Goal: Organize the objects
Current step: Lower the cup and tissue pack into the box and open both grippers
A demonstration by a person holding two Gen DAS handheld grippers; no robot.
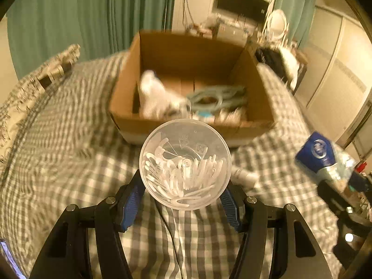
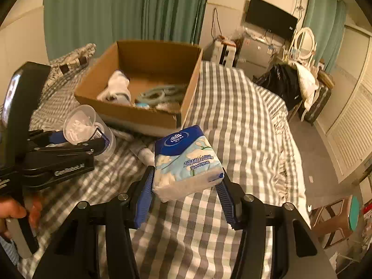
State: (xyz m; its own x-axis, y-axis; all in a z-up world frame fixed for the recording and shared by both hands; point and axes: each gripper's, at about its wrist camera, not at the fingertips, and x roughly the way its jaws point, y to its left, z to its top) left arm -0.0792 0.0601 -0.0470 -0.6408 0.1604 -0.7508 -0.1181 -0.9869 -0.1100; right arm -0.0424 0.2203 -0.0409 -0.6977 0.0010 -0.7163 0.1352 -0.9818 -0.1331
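Swabs filled the clear tub (image 1: 184,165) we clamped in our left gripper (image 1: 183,195), lifted above the checked bedspread (image 1: 69,139) before the box (image 1: 255,88). To the right, our right gripper (image 2: 186,186) pinched the tissue pack (image 2: 186,162), also raised.

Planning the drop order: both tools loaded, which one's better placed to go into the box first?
Left, probably. Its tool holds the clear cup of swabs right at the cardboard box's near wall. The right tool holds the tissue pack further back.
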